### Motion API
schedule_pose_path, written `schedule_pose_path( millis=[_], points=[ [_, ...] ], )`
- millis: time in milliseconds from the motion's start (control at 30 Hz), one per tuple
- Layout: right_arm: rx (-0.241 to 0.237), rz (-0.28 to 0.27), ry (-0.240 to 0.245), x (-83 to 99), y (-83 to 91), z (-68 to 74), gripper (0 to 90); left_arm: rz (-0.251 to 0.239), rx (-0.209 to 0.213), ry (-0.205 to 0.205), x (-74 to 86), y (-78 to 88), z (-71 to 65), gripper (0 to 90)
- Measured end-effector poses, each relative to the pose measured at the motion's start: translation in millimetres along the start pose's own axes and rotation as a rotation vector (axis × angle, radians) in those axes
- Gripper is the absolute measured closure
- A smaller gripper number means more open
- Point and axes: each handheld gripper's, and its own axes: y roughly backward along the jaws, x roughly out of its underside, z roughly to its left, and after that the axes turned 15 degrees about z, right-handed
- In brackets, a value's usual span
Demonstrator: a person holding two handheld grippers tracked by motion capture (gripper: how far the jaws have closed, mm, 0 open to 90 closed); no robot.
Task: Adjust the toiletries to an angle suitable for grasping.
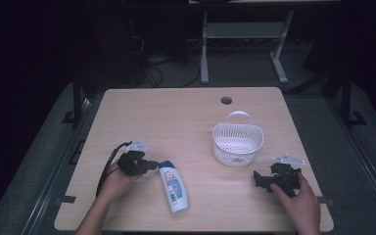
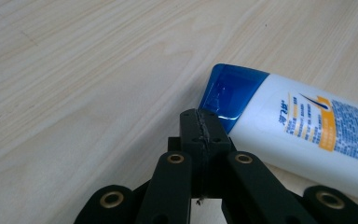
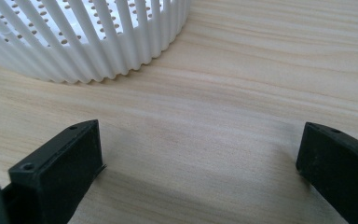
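Lying flat on the table (image 1: pixel 186 105), the shampoo bottle (image 1: pixel 173 187) points its blue cap (image 2: pixel 230 93) at the left gripper (image 1: pixel 152 165), whose pressed-together, empty jaws sit just beside that cap, while the wide-open right gripper (image 1: pixel 258 179) rests near the empty white basket (image 1: pixel 237 142).

Left forearm comes in from the near edge of the table, the hand wrapped around the black two-jaw left gripper (image 1: pixel 149 165), which lies low and points toward the right edge; its jaws are pressed flat together, nothing between them. Over by the near right corner, the right hand cups the black right gripper (image 1: pixel 257 178), aimed leftward, jaws spread wide and empty.
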Motion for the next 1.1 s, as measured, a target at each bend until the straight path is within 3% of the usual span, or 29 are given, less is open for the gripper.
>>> schedule_pose_path(
  millis=[233, 400, 1100],
  points=[
    [0.0, 0.0, 0.0, 0.0, 0.0, 0.0, 0.0, 0.005, -0.007, -0.003, -11.9, -5.8, -4.1, 90.0],
    [0.0, 0.0, 0.0, 0.0, 0.0, 0.0, 0.0, 0.027, -0.003, -0.041, -26.1, -13.4, -11.4, 90.0],
    [0.0, 0.0, 0.0, 0.0, 0.0, 0.0, 0.0, 0.023, 0.03, -0.123, -62.8, -35.7, -39.8, 90.0]
  ],
)
